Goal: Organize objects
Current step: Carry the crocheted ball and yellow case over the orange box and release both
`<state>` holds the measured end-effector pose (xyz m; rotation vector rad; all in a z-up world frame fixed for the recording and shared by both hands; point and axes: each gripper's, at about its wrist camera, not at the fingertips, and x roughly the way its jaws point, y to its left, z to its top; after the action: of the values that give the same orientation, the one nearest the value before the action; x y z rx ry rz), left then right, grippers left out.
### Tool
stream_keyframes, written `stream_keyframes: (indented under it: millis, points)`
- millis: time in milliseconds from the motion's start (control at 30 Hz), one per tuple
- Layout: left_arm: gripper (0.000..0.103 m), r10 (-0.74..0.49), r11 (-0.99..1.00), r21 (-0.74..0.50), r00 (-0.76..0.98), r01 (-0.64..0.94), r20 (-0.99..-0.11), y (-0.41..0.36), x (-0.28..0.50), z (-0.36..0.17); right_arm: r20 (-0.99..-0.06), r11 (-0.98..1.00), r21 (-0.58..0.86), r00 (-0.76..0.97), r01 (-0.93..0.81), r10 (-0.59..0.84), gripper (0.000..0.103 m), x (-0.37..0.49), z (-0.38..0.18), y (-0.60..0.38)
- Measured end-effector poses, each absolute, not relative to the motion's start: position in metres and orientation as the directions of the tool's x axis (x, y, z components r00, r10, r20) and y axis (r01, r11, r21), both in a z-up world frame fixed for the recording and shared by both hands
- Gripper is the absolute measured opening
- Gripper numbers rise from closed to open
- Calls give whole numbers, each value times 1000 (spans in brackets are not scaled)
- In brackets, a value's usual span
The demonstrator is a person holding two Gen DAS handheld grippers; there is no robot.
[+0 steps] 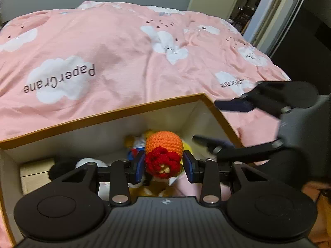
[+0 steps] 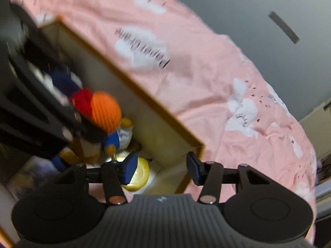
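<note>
My left gripper [image 1: 163, 166] is shut on an orange and red crocheted toy [image 1: 164, 155] and holds it over the open cardboard box [image 1: 103, 115] with an orange rim. The toy also shows in the right wrist view [image 2: 101, 105], held by the left gripper [image 2: 82, 122]. My right gripper [image 2: 162, 168] is open and empty, straddling the box's near corner [image 2: 198, 146]; it also shows in the left wrist view [image 1: 219, 122]. Inside the box lie a blue and yellow plush toy [image 2: 118, 138], a round yellow object [image 2: 138, 174] and a black and white plush [image 1: 68, 165].
The box sits on a bed with a pink duvet [image 1: 124, 47] printed with white clouds. A grey wall [image 2: 269, 6] is behind the bed. An open doorway [image 1: 246, 6] is at the far right. A wooden block [image 1: 35, 173] lies in the box's left side.
</note>
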<state>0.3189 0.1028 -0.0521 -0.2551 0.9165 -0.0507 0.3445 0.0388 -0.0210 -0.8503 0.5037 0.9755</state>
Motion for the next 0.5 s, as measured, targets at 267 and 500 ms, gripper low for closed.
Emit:
stream_keyframes:
  millis: [267, 500]
  points:
    - [44, -162, 970, -238, 590, -52, -791, 81, 346, -58, -705, 532, -232, 517, -814, 484, 56, 370, -2, -11]
    - [44, -136, 972, -221, 568, -82, -812, 66, 377, -74, -724, 584, -136, 482, -801, 492, 57, 375, -10, -24]
